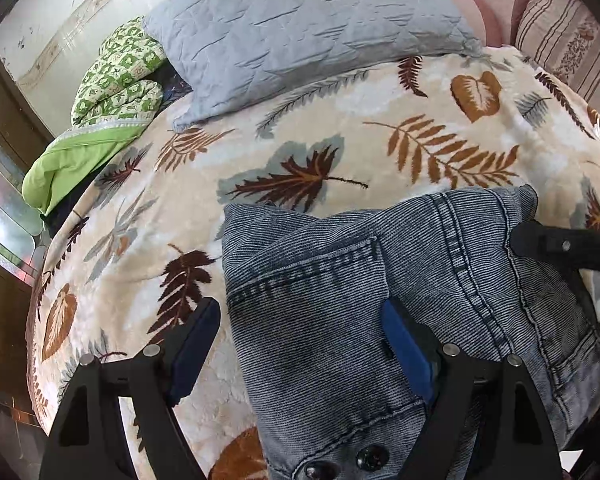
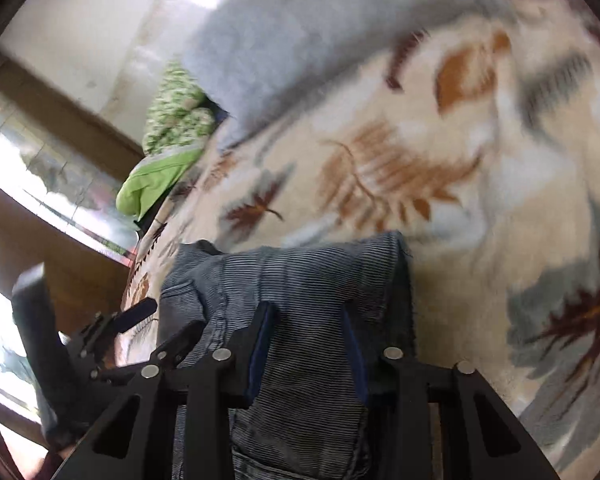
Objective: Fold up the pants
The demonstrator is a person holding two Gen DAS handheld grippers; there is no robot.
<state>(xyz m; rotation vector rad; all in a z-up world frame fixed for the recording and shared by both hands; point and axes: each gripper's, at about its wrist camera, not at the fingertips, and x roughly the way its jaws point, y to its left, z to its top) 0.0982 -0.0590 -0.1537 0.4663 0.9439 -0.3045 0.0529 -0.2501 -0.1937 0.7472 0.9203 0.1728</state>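
Grey-blue denim pants (image 1: 380,292) lie folded over on a leaf-patterned blanket (image 1: 260,168). My left gripper (image 1: 300,332) is open, its blue-padded fingers (image 1: 404,344) straddling the pants' left edge; one finger rests on the denim, the other over the blanket. My right gripper (image 2: 308,344) is partly closed with a fold of the pants (image 2: 300,280) between its pads. The right gripper's finger also shows in the left wrist view (image 1: 560,244), on the pants' right side. The left gripper shows in the right wrist view (image 2: 140,320), at the pants' left edge. The right wrist view is motion-blurred.
A grey quilted pillow (image 1: 300,36) lies at the head of the bed. A green patterned quilt (image 1: 112,92) is bunched at the far left by the wall. A striped pillow (image 1: 568,40) sits at the far right. The bed edge (image 1: 40,300) drops off at left.
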